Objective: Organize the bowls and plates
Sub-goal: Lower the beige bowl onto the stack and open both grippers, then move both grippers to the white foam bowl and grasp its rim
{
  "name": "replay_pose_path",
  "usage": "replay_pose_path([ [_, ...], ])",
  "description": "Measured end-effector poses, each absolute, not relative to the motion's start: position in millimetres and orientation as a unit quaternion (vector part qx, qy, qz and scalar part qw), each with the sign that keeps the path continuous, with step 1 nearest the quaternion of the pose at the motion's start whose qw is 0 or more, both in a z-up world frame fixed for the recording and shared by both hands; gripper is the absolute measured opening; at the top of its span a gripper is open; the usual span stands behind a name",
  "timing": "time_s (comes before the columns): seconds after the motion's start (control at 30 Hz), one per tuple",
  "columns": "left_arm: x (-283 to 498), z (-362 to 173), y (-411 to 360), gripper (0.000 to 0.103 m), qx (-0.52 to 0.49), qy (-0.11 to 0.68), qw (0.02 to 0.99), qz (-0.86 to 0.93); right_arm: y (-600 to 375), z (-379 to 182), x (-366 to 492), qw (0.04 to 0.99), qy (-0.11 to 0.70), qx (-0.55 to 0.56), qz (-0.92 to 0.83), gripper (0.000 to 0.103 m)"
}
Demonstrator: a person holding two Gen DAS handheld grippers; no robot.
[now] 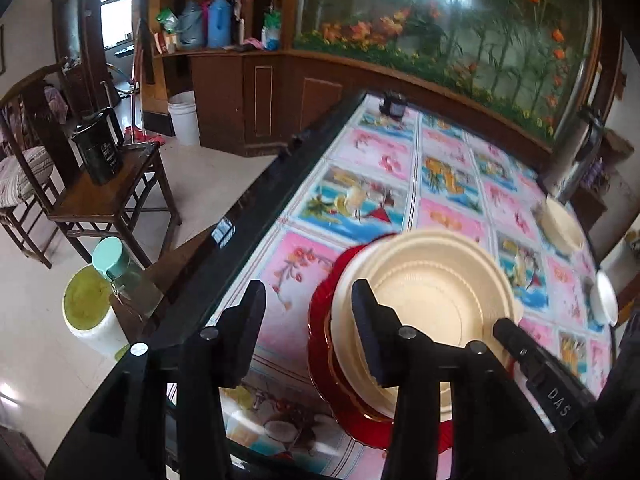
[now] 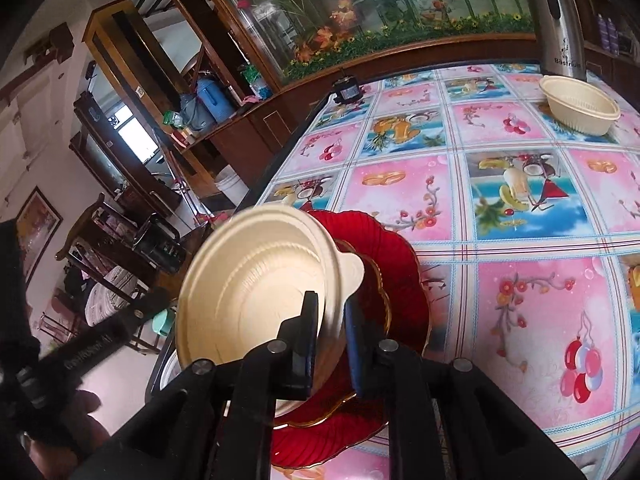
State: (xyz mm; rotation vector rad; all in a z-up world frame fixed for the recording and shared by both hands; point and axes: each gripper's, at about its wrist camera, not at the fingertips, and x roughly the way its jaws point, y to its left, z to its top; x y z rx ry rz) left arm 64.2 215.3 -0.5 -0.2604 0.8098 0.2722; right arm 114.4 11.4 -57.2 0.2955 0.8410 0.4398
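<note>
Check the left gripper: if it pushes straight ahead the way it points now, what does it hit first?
Most likely the cream bowl on the red plates: the left gripper points down at its near-left rim, one finger already over the bowl. Depth is unclear; it might meet the tablecloth instead.

cream plastic bowl sitting on red scalloped plate near table edge, second cream bowl way back, steel thermos right behind it
</note>
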Motion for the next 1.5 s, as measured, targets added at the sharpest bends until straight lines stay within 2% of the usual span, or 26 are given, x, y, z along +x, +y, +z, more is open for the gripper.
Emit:
replay_pose_path([
  [0.17,56.0,12.9,217.8,0.043,-0.135,0.369,0.911,0.127,-4.5,-41.5,105.1,0.897,0.357,0.153,0.211,0.028],
  [0.3,58.8,13.3,198.5,0.043,-0.12,0.371,0.914,0.108,-32.2,-27.3,101.0,0.909,0.316,0.18,0.205,0.041],
  [0.83,57.6,15.0,96.9,0.043,-0.041,0.388,0.921,0.012,-154.5,-57.7,119.1,0.909,0.322,0.25,0.089,0.041],
  [1.1,62.9,-0.9,22.5,0.044,0.001,0.427,0.901,-0.076,-213.1,-80.6,114.3,0.905,0.326,0.269,0.04,0.041],
  [1.5,94.8,-24.3,-76.4,0.044,0.013,0.498,0.851,-0.168,-306.7,-83.3,94.8,0.904,0.297,0.308,-0.027,0.041],
])
